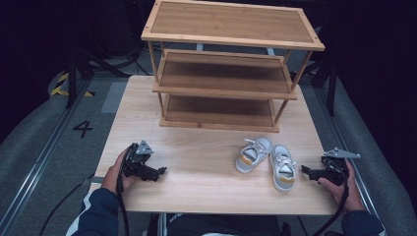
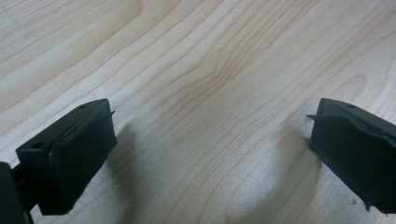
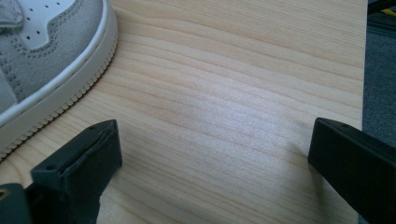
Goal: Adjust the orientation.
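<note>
Shoes are flanked by both grippers, jaws spread empty; the near shoe could be nudged askew.

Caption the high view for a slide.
Open tongs, left and right, flank two sneakers before an empty wooden rack.

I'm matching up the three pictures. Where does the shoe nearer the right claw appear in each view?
High view: the right-hand shoe lies right of centre on the table, heel toward the person, just left of the right claw.
Left gripper view: bare table wood between open jaws, no shoe.
Right gripper view: the shoe's grey-and-white side fills the upper left corner.
Shared landmark: the pale wood-grain table.
</note>
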The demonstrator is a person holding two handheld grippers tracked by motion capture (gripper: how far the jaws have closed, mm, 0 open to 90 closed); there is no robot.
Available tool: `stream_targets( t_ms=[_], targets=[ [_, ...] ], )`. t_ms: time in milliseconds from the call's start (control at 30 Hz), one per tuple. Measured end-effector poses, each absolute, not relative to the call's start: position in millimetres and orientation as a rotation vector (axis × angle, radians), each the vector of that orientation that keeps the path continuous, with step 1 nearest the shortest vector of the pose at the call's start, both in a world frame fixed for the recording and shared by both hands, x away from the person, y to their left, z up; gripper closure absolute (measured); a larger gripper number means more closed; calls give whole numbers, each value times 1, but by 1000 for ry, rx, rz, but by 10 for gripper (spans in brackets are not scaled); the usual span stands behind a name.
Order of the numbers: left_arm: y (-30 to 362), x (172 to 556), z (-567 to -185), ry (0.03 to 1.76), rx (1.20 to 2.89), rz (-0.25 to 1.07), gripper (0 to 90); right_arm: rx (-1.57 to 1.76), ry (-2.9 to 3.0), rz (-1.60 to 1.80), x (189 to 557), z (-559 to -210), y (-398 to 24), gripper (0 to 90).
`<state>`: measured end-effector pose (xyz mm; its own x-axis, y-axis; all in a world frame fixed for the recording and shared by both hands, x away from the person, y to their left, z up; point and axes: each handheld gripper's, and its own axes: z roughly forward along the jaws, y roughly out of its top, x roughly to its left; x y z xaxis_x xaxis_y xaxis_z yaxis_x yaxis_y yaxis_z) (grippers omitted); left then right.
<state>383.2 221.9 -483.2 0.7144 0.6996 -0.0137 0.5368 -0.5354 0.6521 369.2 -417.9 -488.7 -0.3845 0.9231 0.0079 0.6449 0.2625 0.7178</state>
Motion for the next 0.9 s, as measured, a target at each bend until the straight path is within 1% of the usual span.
stream_targets(
  t_ms=[233,300,467,500,533,567,600,633,700,800,900],
  targets=[
    [222,383,-483,906,2285,323,5,1421,2126,904,369,-489,-418,29],
    [224,381,-483,869,2283,304,32,1420,2126,902,369,-489,-418,28],
    [225,384,-481,865,2305,298,37,1426,2120,900,369,-489,-418,28],
    [224,384,-480,855,2316,297,63,1429,2118,902,369,-489,-417,28],
    [224,385,-479,841,2322,289,63,1429,2118,902,369,-489,-417,28],
    [222,385,-478,840,2316,289,90,1428,2118,902,369,-489,-417,28],
    [221,386,-477,824,2318,288,142,1428,2118,902,369,-489,-418,28],
    [219,386,-477,815,2324,293,174,1425,2120,899,368,-489,-418,28],
    [214,386,-475,794,2342,291,164,1429,2119,901,368,-489,-418,28],
    [202,385,-472,733,2364,276,192,1431,2119,901,368,-489,-418,28],
    [187,385,-467,664,2381,270,201,1432,2119,900,368,-489,-418,28]
  ],
)
